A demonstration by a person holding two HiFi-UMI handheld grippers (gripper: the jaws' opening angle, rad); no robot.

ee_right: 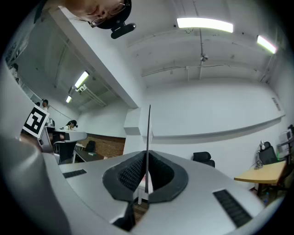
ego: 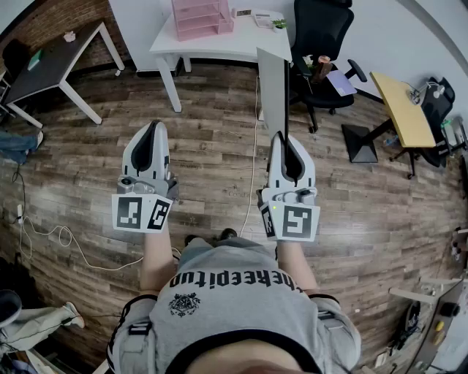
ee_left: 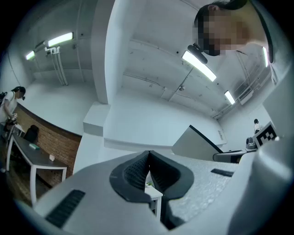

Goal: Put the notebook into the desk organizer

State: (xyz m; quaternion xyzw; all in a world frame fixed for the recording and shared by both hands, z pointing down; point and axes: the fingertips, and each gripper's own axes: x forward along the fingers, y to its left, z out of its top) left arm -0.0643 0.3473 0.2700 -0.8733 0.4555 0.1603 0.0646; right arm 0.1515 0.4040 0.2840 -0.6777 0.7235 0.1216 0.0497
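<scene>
A pink desk organizer (ego: 201, 18) stands on the white table (ego: 212, 47) far ahead of me. My right gripper (ego: 281, 135) is shut on the notebook (ego: 273, 88), a thin pale slab that rises edge-up from the jaws. In the right gripper view the notebook (ee_right: 148, 128) shows only as a thin dark line clamped between the pads of the right gripper (ee_right: 147, 153). From the left gripper view the notebook (ee_left: 195, 144) is a grey slab off to the right. My left gripper (ego: 152, 126) is level with the right one, and its jaws (ee_left: 148, 153) are shut with nothing in them.
A black office chair (ego: 322, 29) stands right of the white table. A dark table (ego: 51, 62) is at the far left and a yellow desk (ego: 402, 106) at the right. Cables (ego: 44, 234) lie on the wood floor at the left. A small plant (ego: 278, 24) sits on the white table.
</scene>
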